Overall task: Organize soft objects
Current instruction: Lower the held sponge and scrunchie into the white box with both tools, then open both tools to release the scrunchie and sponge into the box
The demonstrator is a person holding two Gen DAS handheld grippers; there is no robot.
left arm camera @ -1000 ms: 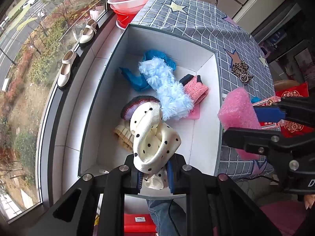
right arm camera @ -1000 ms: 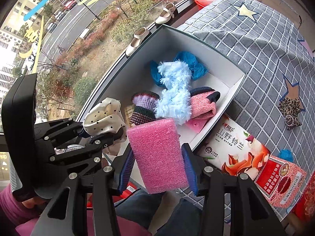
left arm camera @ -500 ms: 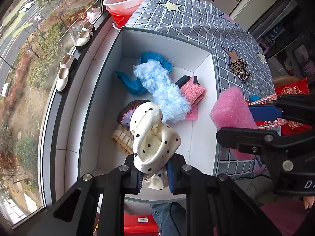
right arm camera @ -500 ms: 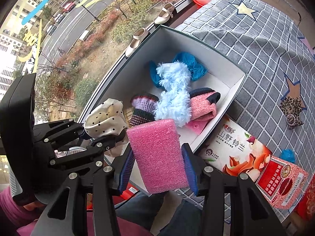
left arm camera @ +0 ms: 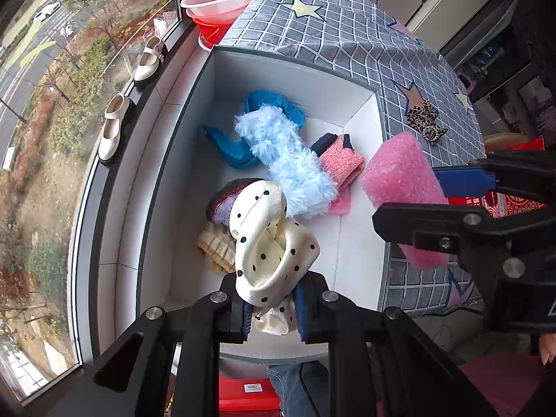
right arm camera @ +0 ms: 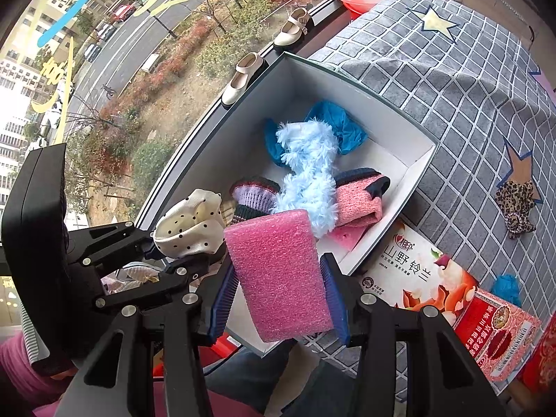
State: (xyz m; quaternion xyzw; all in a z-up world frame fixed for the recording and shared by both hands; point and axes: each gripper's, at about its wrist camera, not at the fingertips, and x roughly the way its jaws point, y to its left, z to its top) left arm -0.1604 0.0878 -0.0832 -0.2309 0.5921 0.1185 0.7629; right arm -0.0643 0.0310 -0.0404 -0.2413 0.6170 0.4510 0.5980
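Above the white box's [left arm camera: 278, 73] near edge, both grippers are clamping loads: left [left arm camera: 272, 307] bunching limp dotted cloth [left arm camera: 267, 243], right [right arm camera: 278, 299] squeezing light, springy pink foam [right arm camera: 278, 278] mid-block

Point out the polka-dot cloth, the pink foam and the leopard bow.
polka-dot cloth [left arm camera: 269, 243]: left wrist view, middle of its folds.
pink foam [right arm camera: 278, 274]: right wrist view, centre of its top face.
leopard bow [left arm camera: 425, 121]: left wrist view, centre of the bow.
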